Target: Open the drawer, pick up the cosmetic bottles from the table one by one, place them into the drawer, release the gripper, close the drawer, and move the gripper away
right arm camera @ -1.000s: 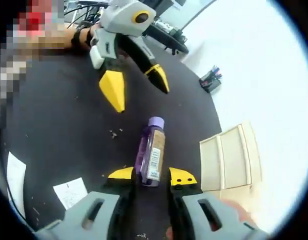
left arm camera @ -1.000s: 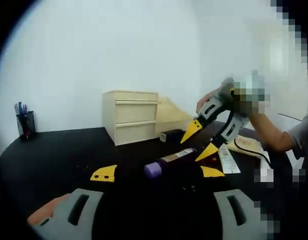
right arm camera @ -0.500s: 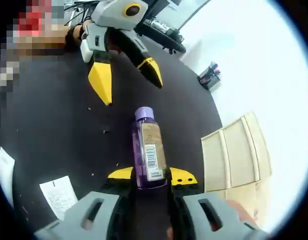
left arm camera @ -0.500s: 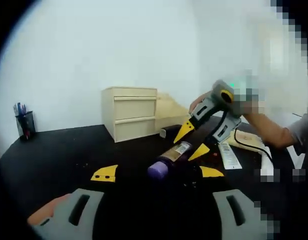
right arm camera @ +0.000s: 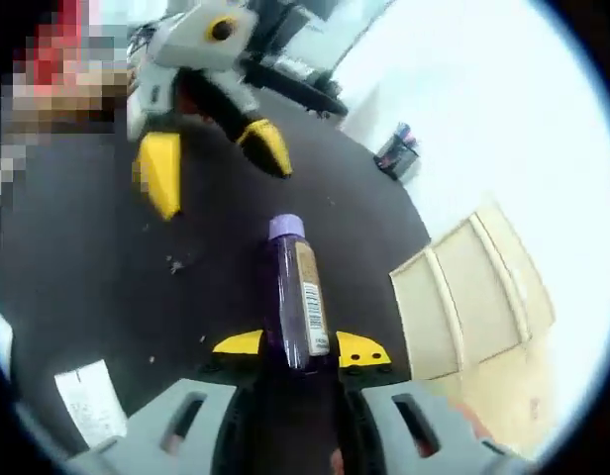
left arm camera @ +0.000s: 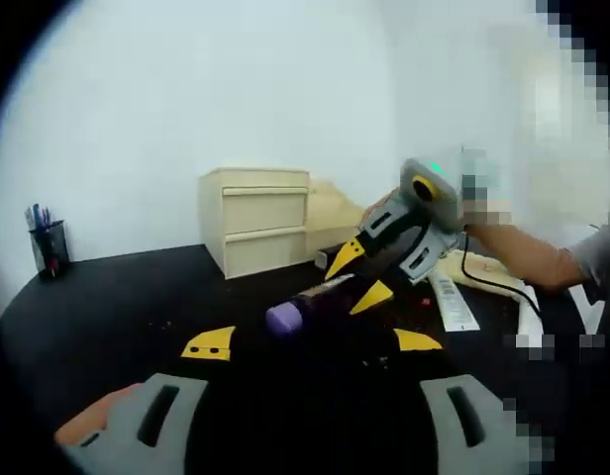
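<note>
A purple cosmetic bottle (right arm camera: 297,287) with a lilac cap and a barcode label sits clamped between my right gripper's (right arm camera: 301,346) yellow tips, held above the black table (right arm camera: 107,287). In the left gripper view the right gripper (left arm camera: 357,277) comes in from the right, carrying the bottle (left arm camera: 297,307) cap-first to the left. My left gripper (left arm camera: 312,342) stands open low over the table with nothing between its jaws; in the right gripper view the left gripper (right arm camera: 212,163) hangs beyond the cap. The pale wooden drawer unit (left arm camera: 255,220) stands at the back with both drawers closed.
A mesh pen holder (left arm camera: 50,247) stands at the far left of the table. Paper slips (left arm camera: 449,302) lie at the right, near a person's forearm (left arm camera: 523,257). A pale wooden piece (left arm camera: 335,218) leans beside the drawer unit (right arm camera: 473,297). A paper slip (right arm camera: 85,396) lies near my right jaws.
The bottle lay on the table between the right jaws; they have shut on it and raised it, carrying it left toward the drawer unit. The left gripper has stayed put.
</note>
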A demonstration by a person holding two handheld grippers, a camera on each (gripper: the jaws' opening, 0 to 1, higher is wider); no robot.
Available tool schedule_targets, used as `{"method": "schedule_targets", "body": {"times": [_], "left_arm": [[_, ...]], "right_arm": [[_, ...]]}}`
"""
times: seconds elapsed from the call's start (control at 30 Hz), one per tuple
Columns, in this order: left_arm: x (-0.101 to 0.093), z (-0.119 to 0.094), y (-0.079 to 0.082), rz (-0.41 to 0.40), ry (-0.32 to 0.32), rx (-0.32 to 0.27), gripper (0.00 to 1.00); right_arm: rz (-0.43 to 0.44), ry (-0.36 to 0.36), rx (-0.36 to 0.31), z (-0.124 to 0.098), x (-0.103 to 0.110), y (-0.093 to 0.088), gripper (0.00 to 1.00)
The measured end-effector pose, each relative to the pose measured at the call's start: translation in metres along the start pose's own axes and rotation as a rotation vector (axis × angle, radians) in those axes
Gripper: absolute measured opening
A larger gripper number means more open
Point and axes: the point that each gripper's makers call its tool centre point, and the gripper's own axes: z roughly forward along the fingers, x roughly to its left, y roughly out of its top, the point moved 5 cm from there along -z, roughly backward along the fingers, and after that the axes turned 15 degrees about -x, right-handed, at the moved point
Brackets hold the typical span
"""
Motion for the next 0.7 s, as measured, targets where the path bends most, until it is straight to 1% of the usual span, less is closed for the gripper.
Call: {"method": "schedule_targets", "body": {"times": [0.03,0.07,0.1,0.13,0.17,0.2,0.23,0.27,0.3,0.33,0.37,0.47,0.5,0.57,0.6,0.63,0.67,0.7], "left_arm": [[0.000,0.000,0.000,-0.001,0.001,-0.001,0.55],[0.000,0.000,0.000,-0.002,0.001,-0.003,0.55],[0.000,-0.001,0.001,-0.004,0.001,-0.006,0.55],[0.000,-0.001,0.001,-0.005,0.001,-0.008,0.55],[0.000,-0.001,0.001,-0.007,0.000,-0.010,0.55],[0.000,0.000,0.002,-0.009,-0.001,-0.011,0.55],[-0.004,0.000,0.000,-0.009,-0.002,-0.010,0.54],[-0.006,0.000,-0.001,-0.007,-0.002,-0.007,0.54],[-0.005,0.000,-0.002,-0.005,-0.002,-0.002,0.54],[-0.006,0.000,-0.002,-0.005,-0.003,-0.001,0.54],[-0.005,0.000,-0.002,-0.005,-0.004,0.001,0.54],[-0.004,0.000,-0.002,-0.003,-0.004,0.003,0.54],[-0.004,0.000,-0.002,-0.003,-0.004,0.003,0.54],[-0.001,0.001,-0.002,-0.002,-0.004,0.005,0.54],[0.000,0.001,-0.002,-0.002,-0.004,0.006,0.54],[0.000,0.001,-0.002,-0.002,-0.004,0.008,0.54],[0.000,0.001,-0.002,-0.001,-0.004,0.009,0.54],[0.000,0.001,-0.002,0.000,-0.003,0.010,0.54]], "right_arm": [[0.055,0.006,-0.019,0.000,-0.004,-0.001,0.21],[0.119,0.010,-0.040,-0.002,-0.001,-0.002,0.21],[0.222,0.009,-0.048,-0.004,-0.009,-0.004,0.21],[0.293,0.019,-0.045,-0.006,-0.019,-0.004,0.20],[0.341,0.025,-0.048,-0.008,-0.018,-0.005,0.20],[0.439,0.037,-0.042,-0.012,-0.015,-0.007,0.20],[0.471,0.041,-0.031,-0.013,-0.015,-0.008,0.20],[0.522,0.049,-0.036,-0.014,-0.014,-0.009,0.20],[0.587,0.057,-0.019,-0.016,-0.014,-0.011,0.20],[0.611,0.062,-0.034,-0.017,-0.012,-0.012,0.20],[0.665,0.069,-0.016,-0.019,-0.008,-0.015,0.21],[0.602,0.075,-0.052,-0.020,-0.005,-0.015,0.21],[0.547,0.072,-0.066,-0.020,-0.002,-0.015,0.21],[0.467,0.070,-0.087,-0.020,0.000,-0.014,0.22],[0.448,0.069,-0.083,-0.020,0.002,-0.014,0.22],[0.462,0.066,-0.080,-0.019,0.002,-0.014,0.22],[0.448,0.061,-0.082,-0.016,0.000,-0.014,0.23],[0.399,0.044,-0.101,-0.015,-0.003,-0.014,0.25]]}}
